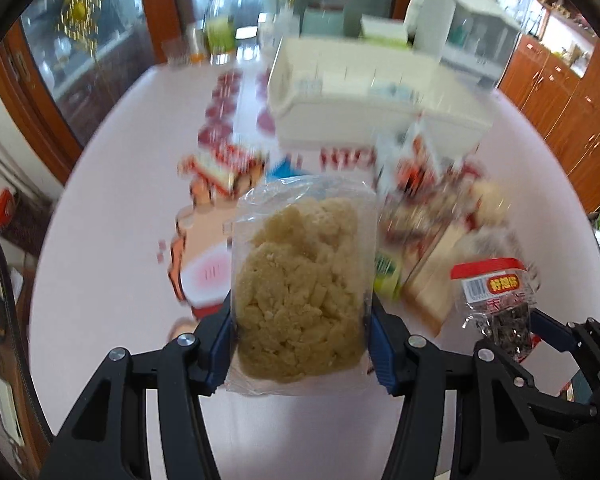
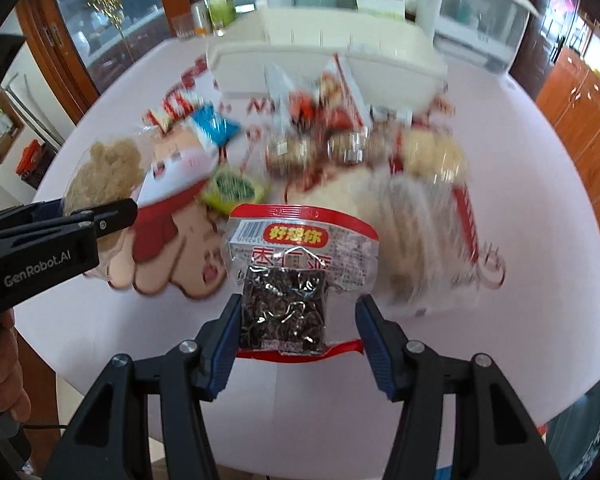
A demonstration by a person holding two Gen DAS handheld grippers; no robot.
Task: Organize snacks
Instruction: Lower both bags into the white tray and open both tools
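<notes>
My left gripper [image 1: 300,344] is shut on a clear bag of pale crumbly snack [image 1: 300,280] and holds it above the table. The bag also shows at the left of the right wrist view [image 2: 104,176]. My right gripper [image 2: 296,336] is shut on a red-edged packet of dark dried snack [image 2: 292,280], lifted off the table; the packet shows at the right of the left wrist view [image 1: 496,300]. A blurred pile of wrapped snacks [image 2: 340,136] lies in the middle of the table. A white bin [image 1: 372,92] stands behind the pile.
The pink round table [image 1: 120,184] has a cartoon-figure mat [image 2: 172,248] at its near left. A green packet [image 2: 232,192] and a blue packet [image 2: 216,124] lie beside the pile. Bottles and a glass [image 2: 216,12] stand at the far edge, a white appliance [image 2: 472,20] at the back right.
</notes>
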